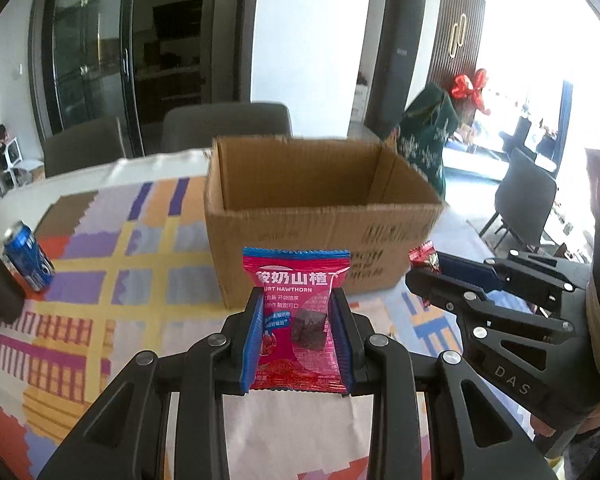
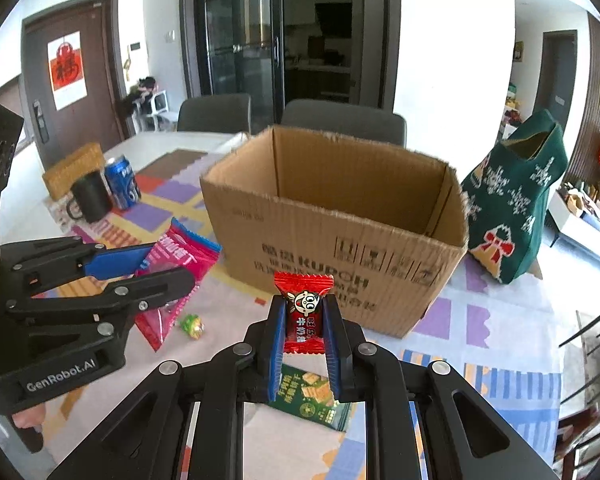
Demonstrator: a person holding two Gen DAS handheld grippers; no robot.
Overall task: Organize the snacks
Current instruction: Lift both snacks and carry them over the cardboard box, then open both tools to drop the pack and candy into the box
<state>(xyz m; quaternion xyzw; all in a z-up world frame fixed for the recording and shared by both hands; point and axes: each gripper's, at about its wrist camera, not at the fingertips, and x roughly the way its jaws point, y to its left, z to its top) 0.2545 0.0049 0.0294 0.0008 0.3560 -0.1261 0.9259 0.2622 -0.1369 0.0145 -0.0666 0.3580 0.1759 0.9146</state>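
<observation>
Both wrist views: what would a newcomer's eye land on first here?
The open cardboard box in the middle of the patterned tablecloth. In front of it, the left gripper holds a pink hawthorn snack packet upright, and the right gripper pinches a small red candy.

White walls; dark glass cabinet behind two grey chairs. Brown door at left. Strong daylight from the window at right.

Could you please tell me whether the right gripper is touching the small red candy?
Touching: in the right wrist view, the right gripper has both blue pads pressed against the sides of the red candy, holding it above the table.
</observation>
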